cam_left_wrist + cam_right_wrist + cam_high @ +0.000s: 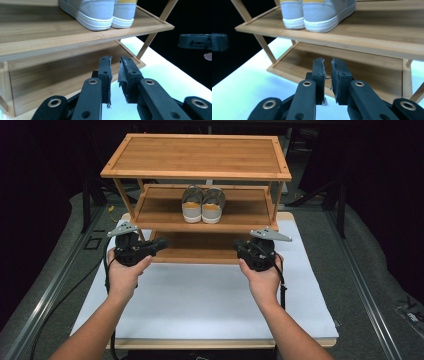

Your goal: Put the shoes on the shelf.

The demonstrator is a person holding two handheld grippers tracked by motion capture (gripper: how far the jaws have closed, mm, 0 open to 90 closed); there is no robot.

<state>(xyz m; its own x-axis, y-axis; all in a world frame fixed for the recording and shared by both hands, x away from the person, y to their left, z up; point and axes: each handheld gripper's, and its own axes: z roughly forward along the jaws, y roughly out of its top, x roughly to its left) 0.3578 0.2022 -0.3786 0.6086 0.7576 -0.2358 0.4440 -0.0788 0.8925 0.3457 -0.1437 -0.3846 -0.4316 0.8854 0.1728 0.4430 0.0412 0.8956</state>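
A three-shelf bamboo rack (197,155) stands on a white board. A pair of grey shoes (202,205) with white soles sits heels toward me on the middle shelf (160,212). My left gripper (161,244) is held at the left front of the bottom shelf (197,252), pointing inward. Its jaws (115,60) stand a narrow gap apart with nothing between them. My right gripper (237,248) mirrors it at the right front. Its jaws (327,60) are also slightly apart and empty. The shoes (100,12) (317,12) sit above both jaw pairs.
The white board (200,300) lies on a wooden tabletop in front of the rack. Metal rails (45,295) run along the grey floor on both sides. The rack's slanted legs (265,47) frame the bottom shelf. The right gripper (195,41) shows far off in the left gripper view.
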